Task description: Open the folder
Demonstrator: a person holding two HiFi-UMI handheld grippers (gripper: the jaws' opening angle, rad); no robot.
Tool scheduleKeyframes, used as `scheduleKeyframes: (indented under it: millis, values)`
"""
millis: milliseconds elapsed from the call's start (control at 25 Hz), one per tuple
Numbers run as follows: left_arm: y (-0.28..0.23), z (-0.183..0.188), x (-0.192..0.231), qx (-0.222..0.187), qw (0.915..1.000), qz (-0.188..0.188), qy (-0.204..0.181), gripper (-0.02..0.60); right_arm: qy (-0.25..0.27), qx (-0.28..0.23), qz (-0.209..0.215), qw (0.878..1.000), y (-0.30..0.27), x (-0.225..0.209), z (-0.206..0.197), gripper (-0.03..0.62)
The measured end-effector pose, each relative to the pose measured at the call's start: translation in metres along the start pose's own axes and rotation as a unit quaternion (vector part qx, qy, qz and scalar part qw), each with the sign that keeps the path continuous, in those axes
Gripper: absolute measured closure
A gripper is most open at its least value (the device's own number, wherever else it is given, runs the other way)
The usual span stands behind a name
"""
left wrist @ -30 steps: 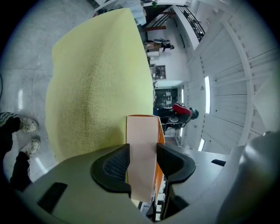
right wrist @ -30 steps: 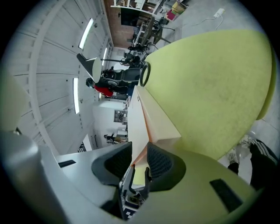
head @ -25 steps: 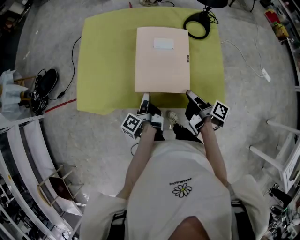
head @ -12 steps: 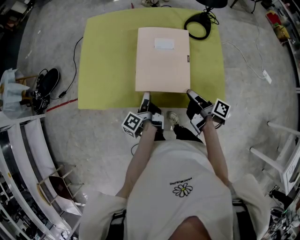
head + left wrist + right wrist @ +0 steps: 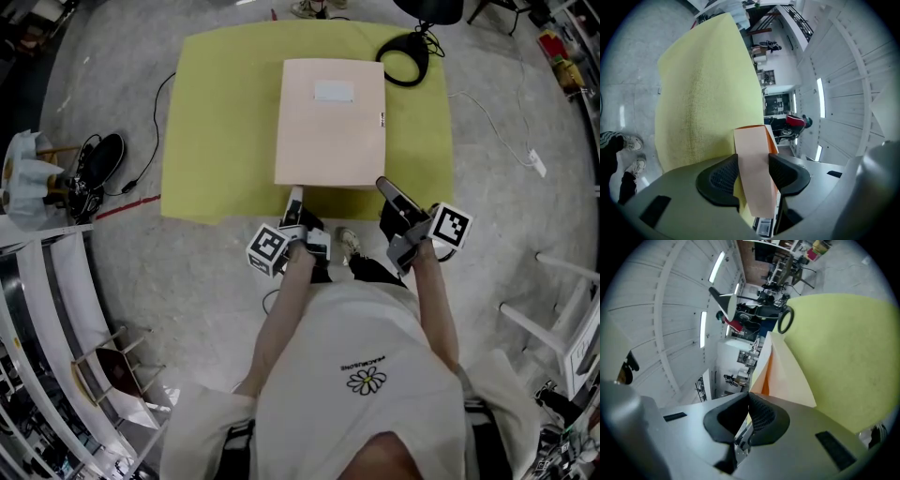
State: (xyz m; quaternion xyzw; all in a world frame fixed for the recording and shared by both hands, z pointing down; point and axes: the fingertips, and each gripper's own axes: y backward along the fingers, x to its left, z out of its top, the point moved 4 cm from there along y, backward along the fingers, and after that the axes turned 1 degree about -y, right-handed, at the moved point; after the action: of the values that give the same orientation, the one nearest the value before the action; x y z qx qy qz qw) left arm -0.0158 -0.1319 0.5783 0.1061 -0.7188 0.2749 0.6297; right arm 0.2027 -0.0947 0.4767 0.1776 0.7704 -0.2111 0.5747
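Note:
A beige folder [image 5: 333,131] with a white label lies shut on a yellow-green mat [image 5: 220,122]. My left gripper [image 5: 294,197] is at its near left corner. In the left gripper view the folder's thick edge [image 5: 752,187] fills the gap between the pads of the left gripper [image 5: 753,164], whose jaws are opening slightly. My right gripper [image 5: 382,184] is at the near right corner. In the right gripper view the right gripper [image 5: 749,397] is shut on the thin cover [image 5: 787,376]. The cover is raised a little and shows its orange inside [image 5: 766,376].
A black coiled cable [image 5: 405,52] lies on the mat's far right corner. A white cord [image 5: 506,131] runs over the floor at the right. Black shoes [image 5: 98,164] and a white rack [image 5: 37,309] are at the left, and a white frame [image 5: 562,300] at the right.
My right gripper has closed on the folder's near right corner and lifted, rolling a little. The left gripper has stayed at the near left corner.

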Motion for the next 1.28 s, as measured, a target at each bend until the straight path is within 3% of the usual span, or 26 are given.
scheduleKeyframes:
  millis: [200, 440, 640, 840, 960, 1080, 1280]
  values:
    - [-0.003, 0.003, -0.004, 0.029, 0.9991, 0.017, -0.028, 0.359, 0.021, 0.007, 0.034, 0.999, -0.003, 0.012, 0.006, 0.580]
    - [-0.008, -0.003, -0.004, 0.033, 0.9987, 0.036, -0.017, 0.376, 0.055, 0.032, 0.115, 0.991, -0.023, 0.047, -0.007, 0.580]
    - [-0.004, -0.003, 0.000, 0.035, 0.9987, 0.036, -0.012, 0.377, 0.101, 0.052, 0.125, 0.986, -0.044, 0.071, -0.010, 0.580]
    - [-0.004, -0.007, 0.000, 0.027, 0.9986, 0.041, 0.021, 0.377, 0.105, 0.061, 0.118, 0.986, -0.046, 0.073, -0.013, 0.580]
    - [0.003, -0.003, -0.006, 0.031, 0.9983, 0.048, -0.013, 0.385, 0.110, 0.064, 0.111, 0.986, -0.047, 0.075, -0.013, 0.580]
    - [0.014, 0.010, -0.025, 0.018, 0.9972, 0.022, -0.069, 0.394, 0.129, 0.073, 0.109, 0.983, -0.050, 0.080, -0.010, 0.580]
    - [0.032, 0.064, -0.062, -0.064, 0.9912, -0.007, -0.116, 0.396, 0.161, 0.099, 0.121, 0.974, -0.071, 0.098, -0.013, 0.580]
